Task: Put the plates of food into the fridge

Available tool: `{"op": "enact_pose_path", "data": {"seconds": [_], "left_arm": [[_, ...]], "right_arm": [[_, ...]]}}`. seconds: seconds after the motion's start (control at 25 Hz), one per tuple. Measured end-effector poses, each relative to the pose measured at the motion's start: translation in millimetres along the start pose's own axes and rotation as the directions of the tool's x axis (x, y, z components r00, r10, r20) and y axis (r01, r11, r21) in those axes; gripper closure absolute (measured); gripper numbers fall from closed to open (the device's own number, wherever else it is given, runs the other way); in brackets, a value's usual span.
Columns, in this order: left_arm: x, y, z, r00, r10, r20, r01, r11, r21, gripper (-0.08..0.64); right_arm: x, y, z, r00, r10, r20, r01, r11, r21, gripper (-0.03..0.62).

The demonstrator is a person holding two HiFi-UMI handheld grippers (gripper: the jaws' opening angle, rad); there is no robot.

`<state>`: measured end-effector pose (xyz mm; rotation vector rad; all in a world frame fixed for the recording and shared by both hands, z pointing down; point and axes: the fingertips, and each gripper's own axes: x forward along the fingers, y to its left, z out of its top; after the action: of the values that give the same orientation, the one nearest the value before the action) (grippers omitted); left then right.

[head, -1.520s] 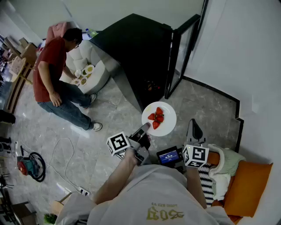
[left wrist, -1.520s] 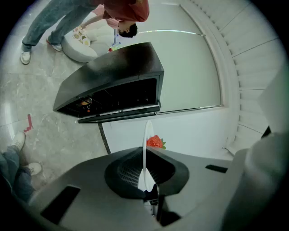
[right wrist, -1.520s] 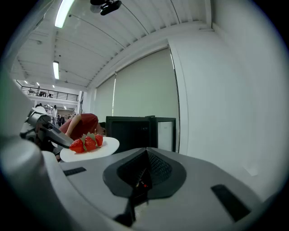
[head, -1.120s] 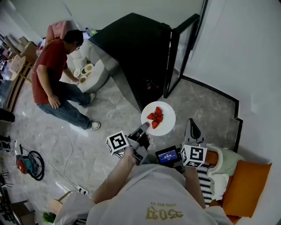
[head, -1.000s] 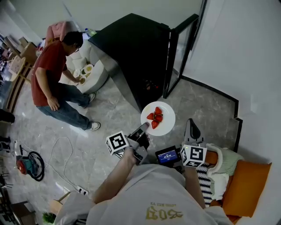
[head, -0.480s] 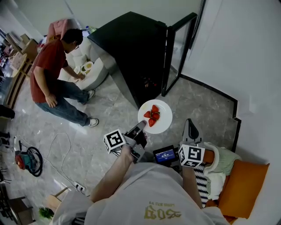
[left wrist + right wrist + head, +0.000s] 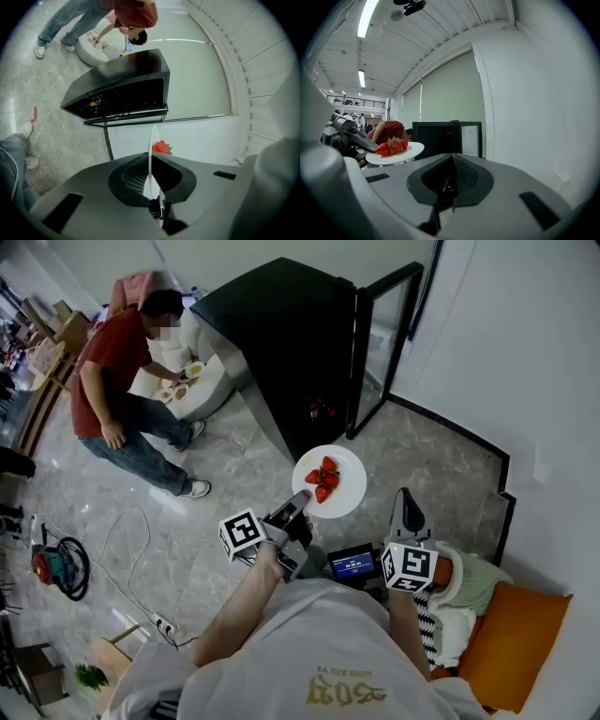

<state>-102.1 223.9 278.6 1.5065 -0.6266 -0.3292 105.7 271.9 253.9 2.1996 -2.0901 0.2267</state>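
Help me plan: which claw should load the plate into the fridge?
Left. The left claw grips the round white plate of red strawberries, near the open black fridge; the right claw is shut, empty.

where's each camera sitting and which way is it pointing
Head view: on the person's head, looking steeply down at the fridge, the plate in the left gripper, the right gripper; arms and shirt show.
Left gripper view: on the left gripper, along its jaws shut on the plate, toward the fridge.
Right gripper view: on the right gripper, past its shut empty jaws, toward the fridge.
All three share plate and fridge.
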Motion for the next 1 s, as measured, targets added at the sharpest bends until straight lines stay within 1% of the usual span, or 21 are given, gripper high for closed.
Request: {"op": "enact_pose_path", "data": {"seconds": [0.12, 0.24, 0.56, 1.0], "left_arm": [[2.4, -7.6, 4.9, 1.000, -0.019, 0.013, 0.018, 1.000, 0.017, 0.544], [3.2, -10.1, 4.7, 0.999, -0.037, 0.012, 0.036, 0.999, 0.032, 0.545], [4.8, -9.9, 1.7, 0.999, -0.048, -0.008, 0.048, 0.999, 0.008, 0.545], [6.7, -8.4, 2.3, 0.998, -0.055, -0.026, 0.055, 0.998, 0.019, 0.545]], "right_arm": [[1.2, -4.1, 9.2, 1.000, -0.001, 0.023, 0.001, 1.000, -0.002, 0.583], [-1.9, -6.0, 8.8, 1.000, -0.009, 0.026, 0.009, 1.000, -0.004, 0.583], [-7.3, -8.0, 8.2, 0.999, -0.034, 0.020, 0.034, 0.999, -0.008, 0.583], [-11.2, -5.8, 8.2, 0.998, -0.048, 0.026, 0.049, 0.999, -0.012, 0.583]]}}
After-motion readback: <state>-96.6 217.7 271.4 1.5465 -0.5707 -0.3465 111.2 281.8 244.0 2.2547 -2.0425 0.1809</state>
